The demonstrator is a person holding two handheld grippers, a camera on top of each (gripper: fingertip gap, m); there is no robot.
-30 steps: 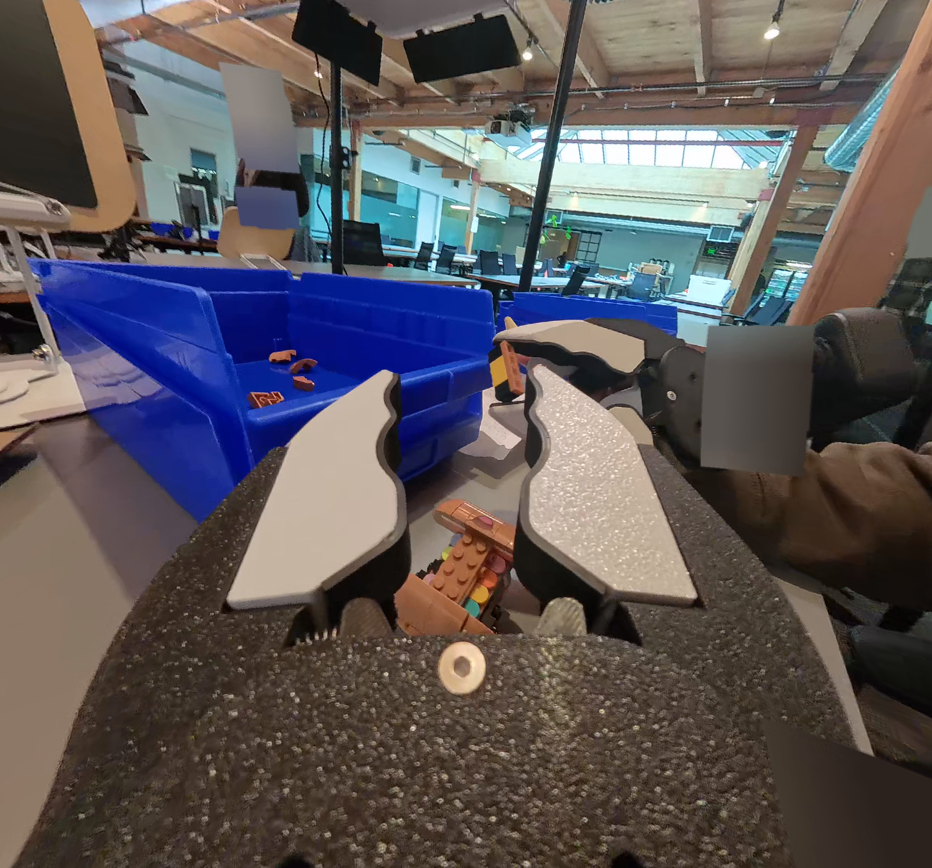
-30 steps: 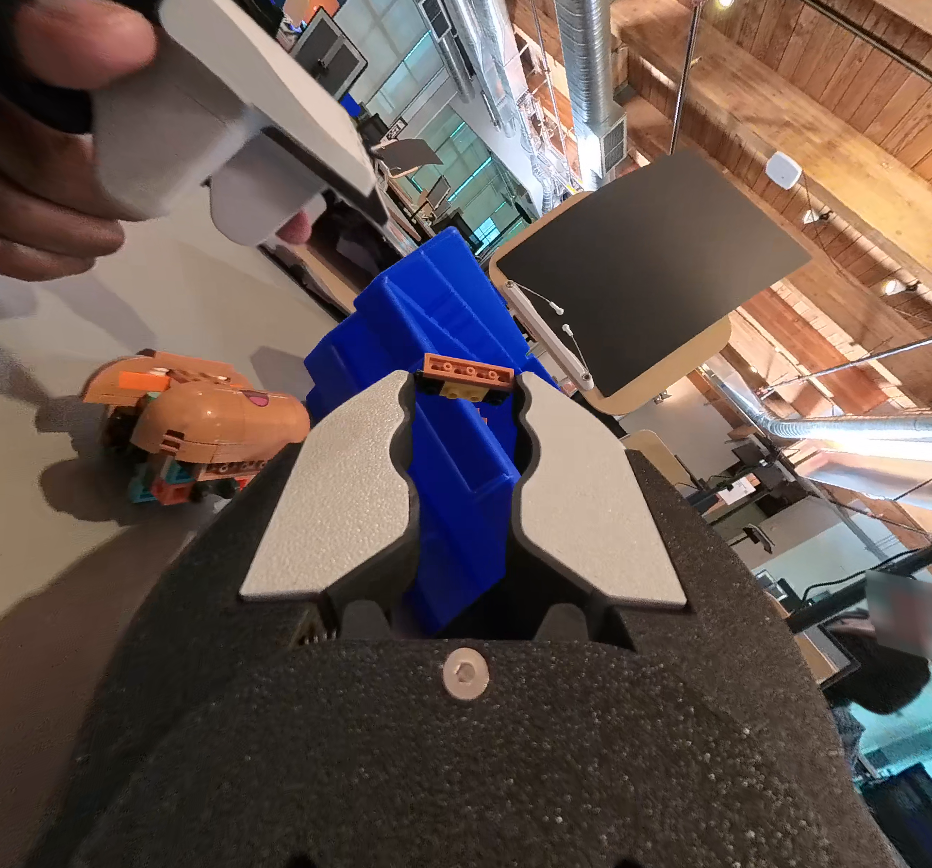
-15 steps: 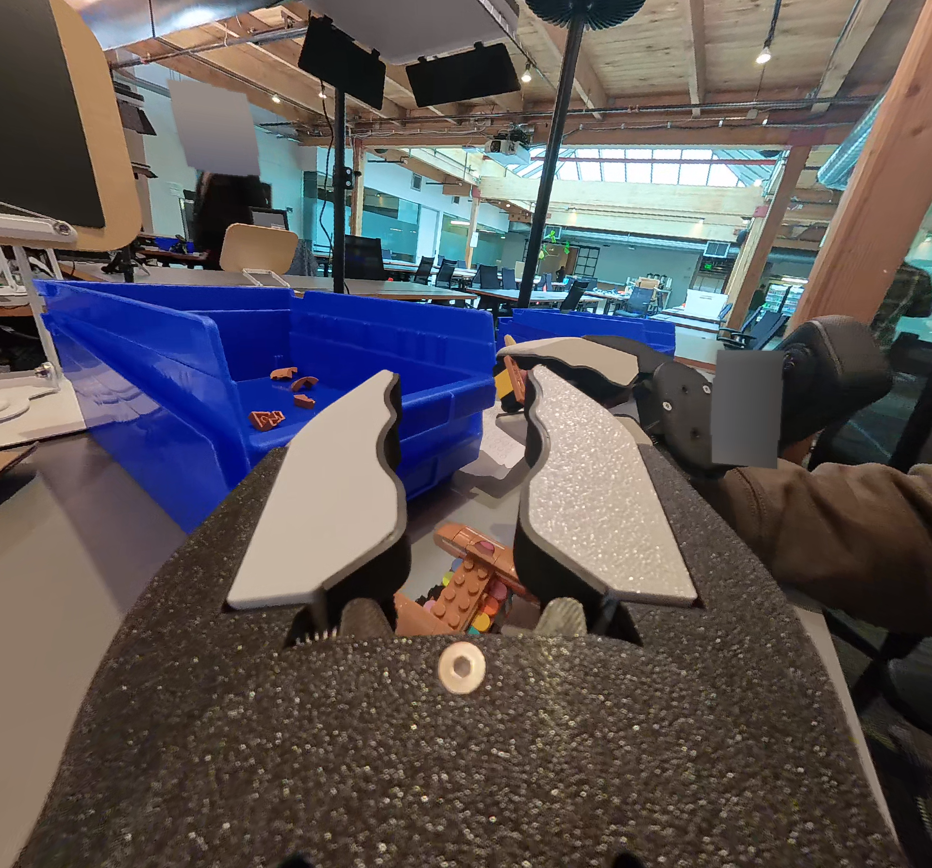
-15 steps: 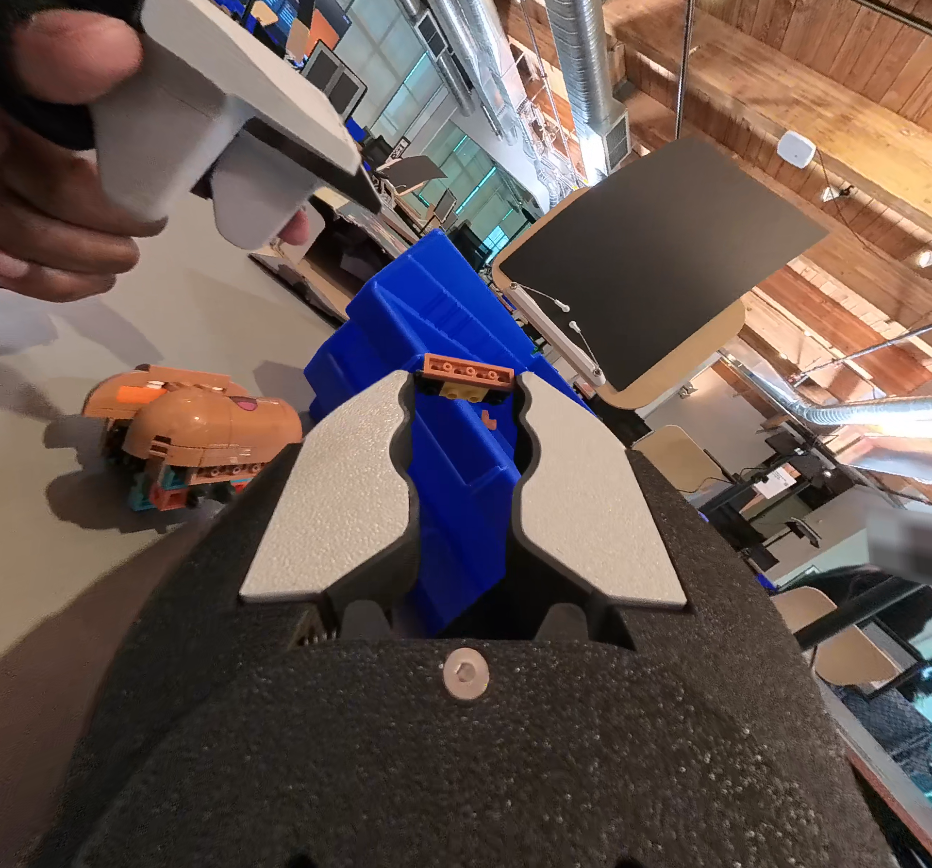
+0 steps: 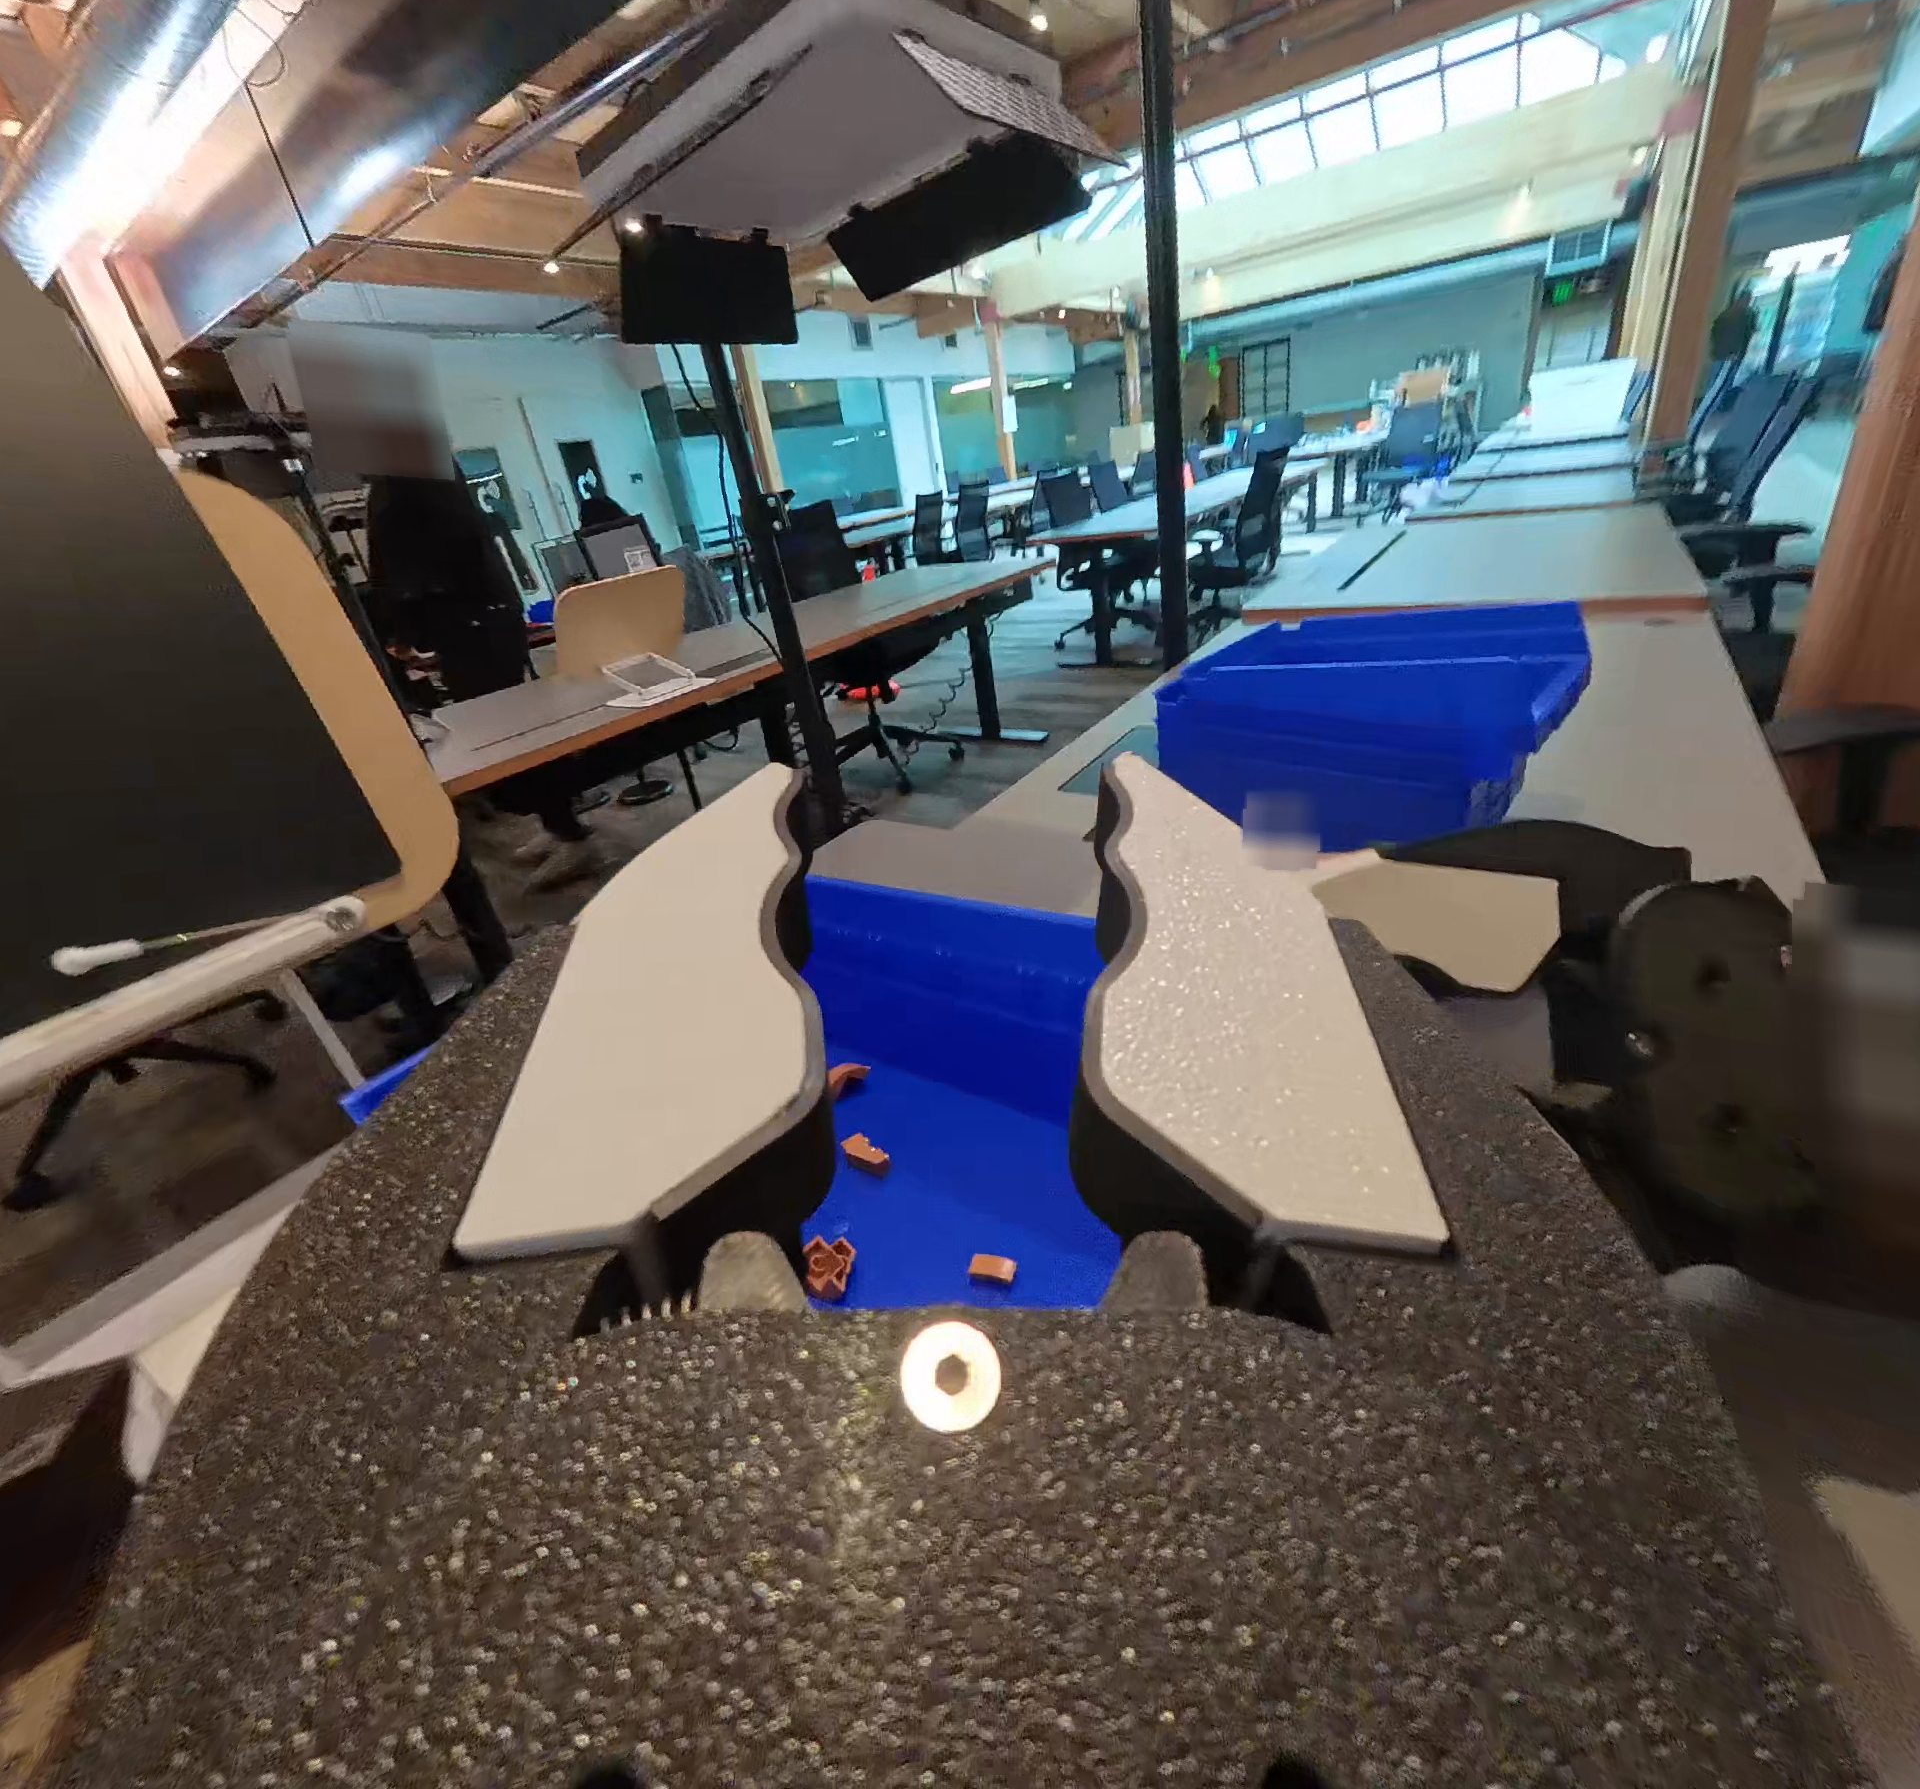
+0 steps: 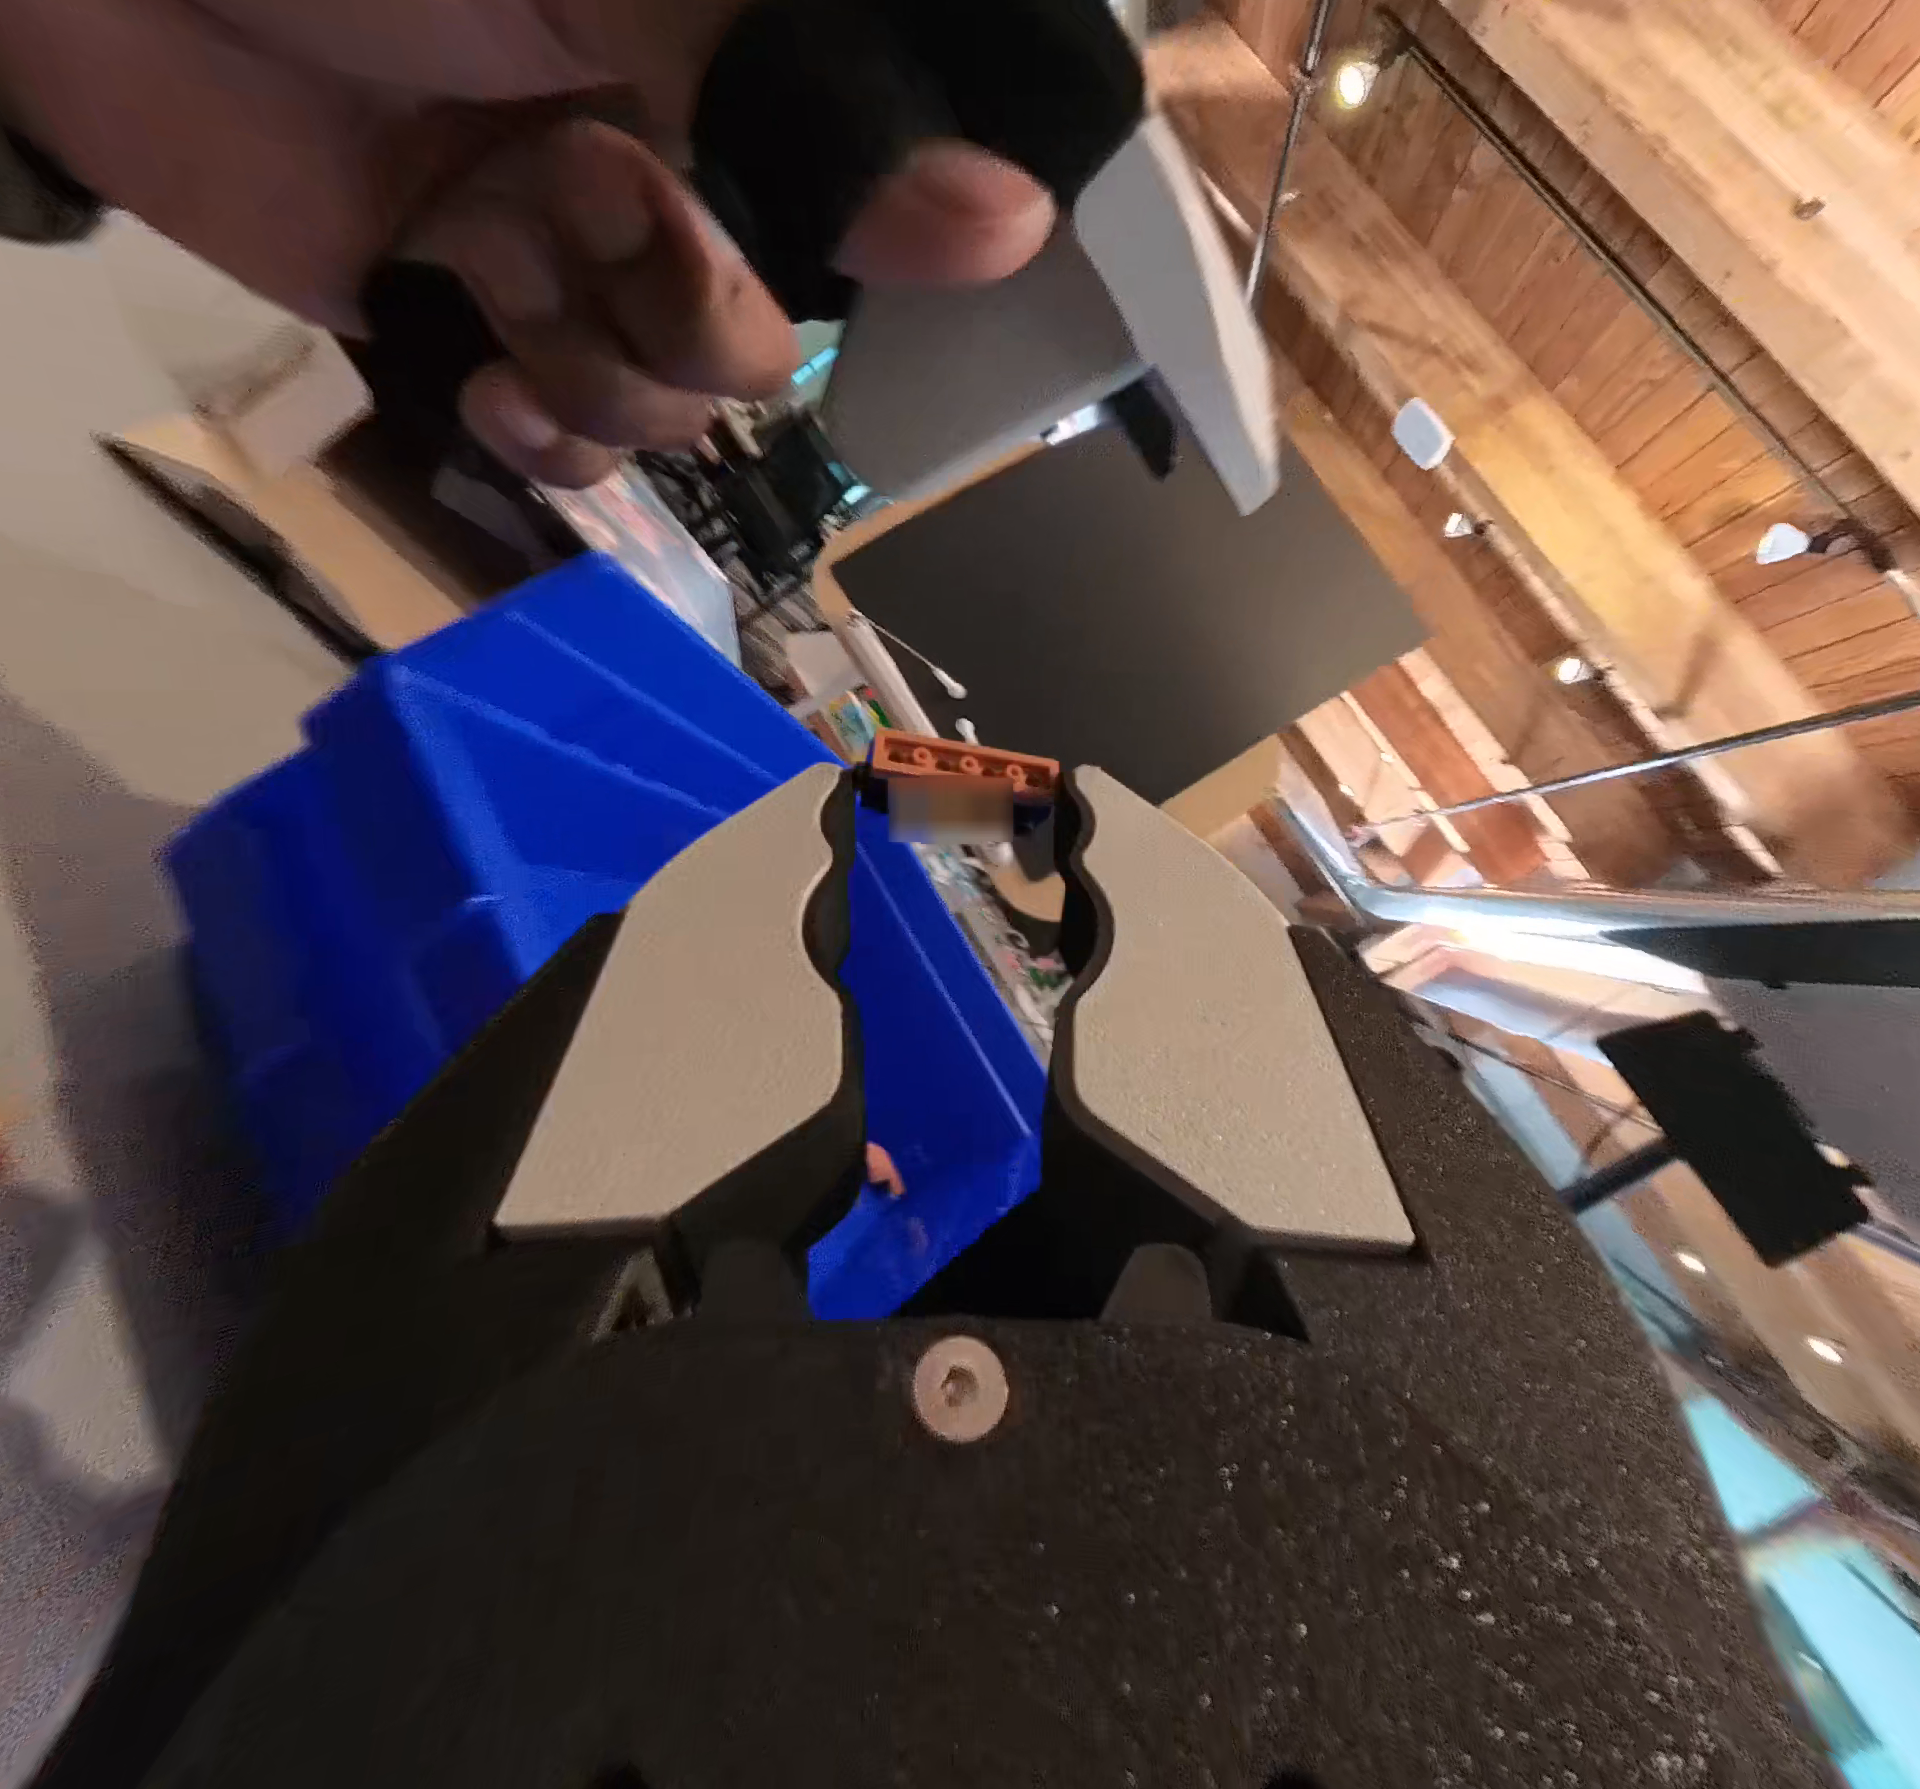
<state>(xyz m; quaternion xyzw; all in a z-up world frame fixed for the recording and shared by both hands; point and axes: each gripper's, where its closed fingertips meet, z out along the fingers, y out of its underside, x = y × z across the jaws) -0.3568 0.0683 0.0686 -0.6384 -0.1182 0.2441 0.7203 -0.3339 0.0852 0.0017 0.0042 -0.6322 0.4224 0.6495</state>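
My left gripper [image 5: 948,789] is open and empty, held above a blue bin [image 5: 951,991]. Several small brown bricks [image 5: 862,1155] lie on the bin's floor between my fingers. My right gripper [image 6: 958,783] is shut on a small brown brick piece [image 6: 966,765] at its fingertips, above and beside the same blue bin [image 6: 468,835]. The right gripper also shows at the right of the left wrist view [image 5: 1455,918]. The hand holding the left gripper [image 6: 644,285] fills the top of the right wrist view.
A second stack of blue bins [image 5: 1371,711] stands farther back on the grey table [image 5: 1662,700]. A dark panel on a stand [image 5: 156,700] is at the left. A black pole [image 5: 1158,285] rises behind the bin. Desks and chairs fill the room beyond.
My left gripper has lifted and swung left over the blue bin; the brick model no longer shows below it. My right gripper, still holding its brick piece, has moved closer to the bin.
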